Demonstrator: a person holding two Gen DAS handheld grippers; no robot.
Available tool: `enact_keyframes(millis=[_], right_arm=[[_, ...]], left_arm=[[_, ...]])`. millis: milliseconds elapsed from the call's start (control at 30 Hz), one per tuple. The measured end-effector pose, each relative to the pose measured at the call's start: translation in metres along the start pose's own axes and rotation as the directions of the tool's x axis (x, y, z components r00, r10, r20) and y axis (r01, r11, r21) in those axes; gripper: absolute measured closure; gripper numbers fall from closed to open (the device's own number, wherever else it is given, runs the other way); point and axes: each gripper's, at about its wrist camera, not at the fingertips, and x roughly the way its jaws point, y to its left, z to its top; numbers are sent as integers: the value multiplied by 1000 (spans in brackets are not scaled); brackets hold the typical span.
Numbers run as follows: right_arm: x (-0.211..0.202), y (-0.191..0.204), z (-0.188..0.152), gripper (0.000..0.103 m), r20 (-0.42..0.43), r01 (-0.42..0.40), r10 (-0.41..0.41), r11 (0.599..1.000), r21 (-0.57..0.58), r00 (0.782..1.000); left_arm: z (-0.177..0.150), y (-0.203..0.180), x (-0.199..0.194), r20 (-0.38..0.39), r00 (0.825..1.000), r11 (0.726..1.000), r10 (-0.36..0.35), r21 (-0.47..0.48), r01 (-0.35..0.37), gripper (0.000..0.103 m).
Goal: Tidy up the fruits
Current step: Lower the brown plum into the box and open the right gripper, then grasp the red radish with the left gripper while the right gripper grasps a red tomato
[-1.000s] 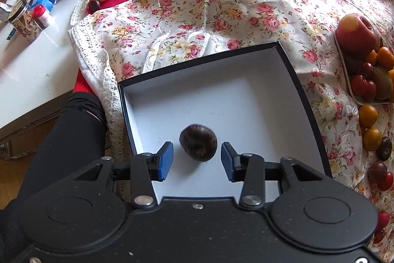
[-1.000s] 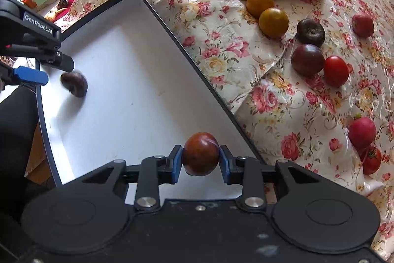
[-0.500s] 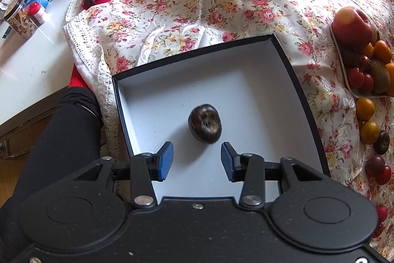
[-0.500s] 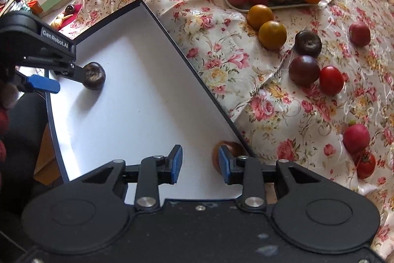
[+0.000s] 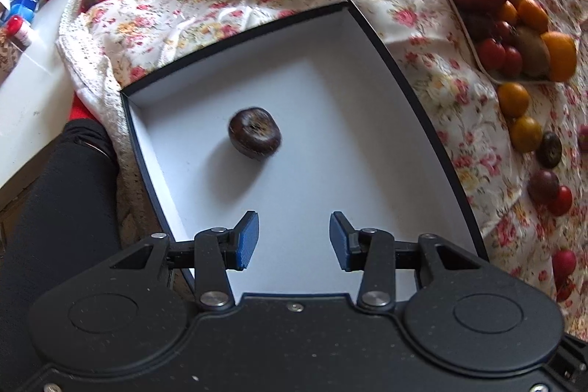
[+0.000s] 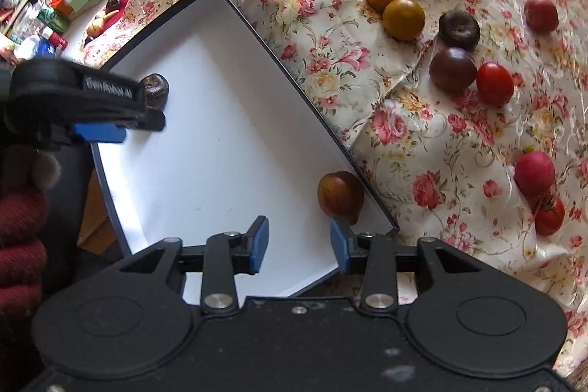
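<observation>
The left wrist view looks straight down into the white-floored box (image 5: 330,135) and shows one dark tomato (image 5: 254,133) lying stem-scar up on its floor, at about 11 o'clock from the left gripper (image 5: 294,241). The reddish-brown tomato (image 6: 340,196) does not appear there; only the right wrist view shows it, resting against the box's right wall (image 6: 294,72) near the near corner, at roughly 1 o'clock from the right gripper (image 6: 298,247).

Outside the box, on the floral tablecloth (image 6: 422,142), loose fruit lies scattered at 1 to 3 o'clock: two orange tomatoes (image 6: 403,18), two dark ones (image 6: 453,67), several red ones (image 6: 494,84). A tray (image 5: 474,50) heaped with an apple, kiwi and orange sits farther off at 1 o'clock. In the right wrist view the left gripper's black body partly hides the dark tomato.

Both grippers hover low over the near end of the box, tilted forward. The left gripper's blue pads (image 5: 247,240) stand wide apart with nothing between them. The right gripper's pads (image 6: 258,245) are likewise spread, gripping nothing; the reddish-brown tomato lies just beyond the right pad.
</observation>
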Motion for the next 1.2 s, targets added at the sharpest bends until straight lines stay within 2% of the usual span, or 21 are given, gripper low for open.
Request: enact_keyframes(millis=[100, 267, 400, 600, 700, 767, 833, 1000, 1100, 1200], right_arm=[[-6, -10, 2, 60, 0, -8, 8, 999, 34, 1000], [-27, -33, 14, 60, 64, 18, -23, 996, 82, 998], [-54, -70, 29, 53, 132, 55, -77, 984, 168, 988], [-87, -132, 49, 52, 184, 184, -238, 945, 269, 954], [-86, -152, 55, 51, 149, 283, -325, 927, 245, 934], [-78, -161, 51, 51, 101, 334, -358, 921, 200, 928], [-71, -170, 42, 51, 62, 340, -353, 926, 165, 933], [-52, -189, 18, 52, -3, 230, -234, 952, 204, 972], [-37, -187, 11, 52, -53, 224, -218, 956, 190, 975], [-31, -184, 9, 52, -49, 212, -206, 959, 188, 977]], left_arm=[[-4, -5, 0, -5, 1000, 1000, -10, 27, 10, 53], [-7, -15, -3, 6, 1000, 997, -3, 75, 3, 53], [-11, -25, -7, 24, 1000, 993, -4, 122, 1, 53], [-19, -46, -8, 30, 998, 986, -49, 162, 44, 53], [-25, -59, -7, 30, 997, 982, -65, 180, 59, 53], [-29, -69, -6, 29, 997, 978, -78, 198, 70, 53], [-33, -79, -4, 28, 996, 973, -88, 215, 80, 53], [-42, -94, 0, 32, 995, 965, -98, 248, 87, 53], [-45, -94, -3, 61, 993, 961, -102, 262, 83, 53], [-43, -90, -4, 67, 992, 966, -111, 241, 92, 53]])
